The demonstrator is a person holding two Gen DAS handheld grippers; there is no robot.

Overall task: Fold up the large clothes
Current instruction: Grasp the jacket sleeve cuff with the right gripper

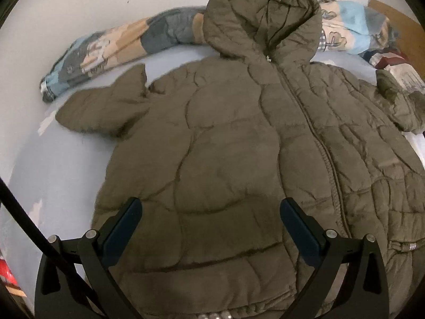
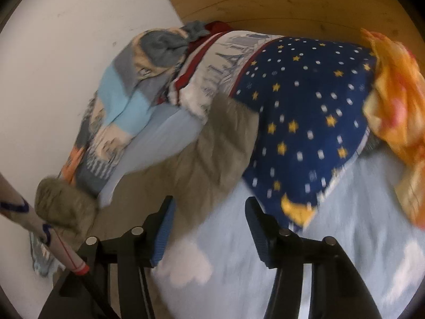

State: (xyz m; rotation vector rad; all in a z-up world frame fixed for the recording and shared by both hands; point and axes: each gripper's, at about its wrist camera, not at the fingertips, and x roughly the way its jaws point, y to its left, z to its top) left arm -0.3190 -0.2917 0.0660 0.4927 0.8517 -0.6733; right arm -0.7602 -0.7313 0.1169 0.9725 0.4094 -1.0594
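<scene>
Left wrist view: the olive puffer jacket [image 1: 239, 146] lies flat, front up and zipped, on a pale blue sheet [image 1: 53, 186]; its long axis runs from the hem, at the near edge under the camera, to the hood [image 1: 263, 21] at the far side against the white wall [image 1: 79, 0]; one sleeve [image 1: 103, 109] juts left, the other sleeve [image 1: 403, 106] bunches at the right edge. The left gripper [image 1: 211, 226] hovers over the left half of the hem, jaws spread, nothing between them; whether the pads touch the cloth cannot be told. Right wrist view, blurred: the right gripper [image 2: 209, 228] stands about half open and empty above the sheet; the right sleeve, with its furry cuff [image 2: 63, 202], lies just to its left and beyond, partly under a star-print blanket [image 2: 305, 122] and beside a patterned blanket [image 2: 127, 101]. By this layout the right gripper is the nearer to that sleeve, the left gripper to the hem and left sleeve; a fold inward across the zip line would likely begin there.
</scene>
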